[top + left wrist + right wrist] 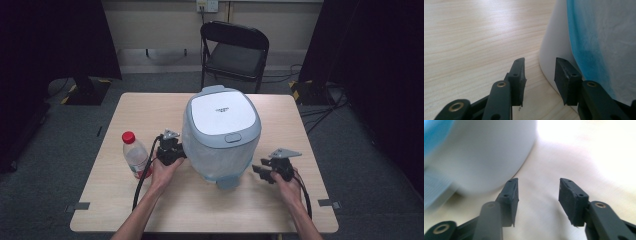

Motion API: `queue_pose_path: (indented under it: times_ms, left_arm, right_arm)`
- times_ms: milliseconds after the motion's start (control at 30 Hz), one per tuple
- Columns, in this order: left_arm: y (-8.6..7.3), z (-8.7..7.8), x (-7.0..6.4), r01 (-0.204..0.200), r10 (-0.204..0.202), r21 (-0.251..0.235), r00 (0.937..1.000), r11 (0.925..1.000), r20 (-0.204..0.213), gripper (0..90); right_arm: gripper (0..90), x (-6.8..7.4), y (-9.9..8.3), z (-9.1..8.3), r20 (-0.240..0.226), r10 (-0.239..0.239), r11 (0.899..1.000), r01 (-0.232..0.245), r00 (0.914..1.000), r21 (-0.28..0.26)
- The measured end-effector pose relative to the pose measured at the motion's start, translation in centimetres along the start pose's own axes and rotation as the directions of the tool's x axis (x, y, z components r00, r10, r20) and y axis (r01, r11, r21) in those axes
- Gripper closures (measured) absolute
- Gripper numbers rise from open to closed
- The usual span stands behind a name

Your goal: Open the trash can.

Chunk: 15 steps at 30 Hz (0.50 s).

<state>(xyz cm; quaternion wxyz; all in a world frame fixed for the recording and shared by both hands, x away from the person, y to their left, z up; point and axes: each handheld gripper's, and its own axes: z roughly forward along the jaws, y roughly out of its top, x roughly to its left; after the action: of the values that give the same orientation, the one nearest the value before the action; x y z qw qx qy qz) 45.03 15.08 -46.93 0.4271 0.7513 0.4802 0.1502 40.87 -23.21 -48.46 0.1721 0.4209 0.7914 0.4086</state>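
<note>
Item 1, bin (221, 134): white body, grey-blue lid with a white top panel, a thin blue-tinted liner over the body, a pedal at its base. I see it standing upright mid-table, between my two grippers.

Item 2, left gripper (169, 150): I hold it in my left hand (162, 172), close against the bin's left side. In the left gripper view my jaws are spread with nothing between them; the bin's white wall (554, 45) rises just ahead of the right jaw, and the blue liner (599, 42) hangs beyond that jaw. I cannot tell whether the right jaw touches the wall. Bare wood lies ahead of the left jaw.

Item 3, right gripper (267, 172): I hold it in my right hand (289, 187), near the bin's right side but apart from it. In the right gripper view my jaws are spread and hold nothing; the bin's rounded base (486, 152) sits ahead of and beyond the left jaw, blurred, with overexposed tabletop ahead of the right jaw.

Item 4, bottle (135, 154): clear plastic, red cap, upright, just outside my left gripper, away from the bin.

Item 5, table (130, 112): light wood, carrying all the above.

Item 6, chair (234, 50): black, on the floor beyond the table's far edge.
</note>
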Motion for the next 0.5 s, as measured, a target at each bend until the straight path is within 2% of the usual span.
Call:
queue_pose_path:
  times_ms: [33,67,133,200,233,267,333,367,400,433,467,500]
  left_arm:
    - [0.2,0.2,0.0,0.006,-0.006,0.006,1.0,1.0,0.008,61.3]
    - [0.2,0.2,0.0,0.006,-0.006,0.006,1.0,1.0,0.008,61.3]
    - [0.4,0.7,0.1,0.018,-0.018,-0.002,0.9997,0.9998,0.014,61.0]
    - [0.6,1.1,0.1,0.007,-0.008,0.003,0.9999,1.0,0.01,60.8]
    - [0.8,1.4,0.1,-0.007,0.007,0.002,0.9999,1.0,0.01,59.9]
    - [0.8,1.4,0.1,-0.007,0.007,0.002,0.9999,1.0,0.01,59.9]
    - [0.8,1.6,0.3,-0.009,0.009,0.009,0.9998,0.9999,0.02,60.3]
    - [0.9,1.8,0.4,-0.022,0.022,0.007,0.999,0.9997,0.039,62.6]
    - [0.9,1.8,0.4,-0.022,0.022,0.007,0.999,0.9997,0.039,65.0]
    - [0.8,1.9,0.4,-0.029,0.029,-0.001,0.9976,0.9996,0.063,66.6]
    - [0.8,1.9,0.4,-0.029,0.029,-0.001,0.9976,0.9996,0.063,66.7]
    - [0.7,1.9,0.5,-0.019,0.018,0.002,0.9967,0.9998,0.079,69.1]
  right_arm:
    - [46.7,-0.8,1.2,0.4,0.03,0.025,0.998,-0.024,0.9992,-0.053]
    - [46.7,-0.8,1.2,0.4,0.03,0.025,0.998,-0.024,0.9992,-0.053]
    - [44.9,-1.1,2.5,1.3,0.048,0.023,0.997,-0.019,0.9986,-0.073]
    - [44.0,-1.6,3.6,2.3,0.051,0.039,0.995,-0.034,0.998,-0.094]
    - [42.7,-1.9,4.5,3.2,0.044,0.031,0.995,-0.026,0.9986,-0.095]
    - [42.7,-1.9,4.5,3.2,0.044,0.031,0.995,-0.026,0.9986,-0.095]
    - [45.8,-1.8,4.9,3.5,0.03,0.045,0.993,-0.041,0.9985,-0.112]
    - [50.8,-1.5,4.9,3.4,0.042,0.048,0.993,-0.043,0.998,-0.109]
    - [55.4,-1.3,4.9,3.3,0.041,0.048,0.993,-0.044,0.998,-0.11]
    - [59.8,-1.0,4.8,3.2,0.037,0.043,0.993,-0.039,0.9984,-0.107]
    - [59.8,-1.0,4.8,3.2,0.037,0.043,0.993,-0.039,0.9984,-0.107]
    - [64.5,-0.5,4.6,2.8,0.049,0.021,0.994,-0.015,0.9986,-0.111]
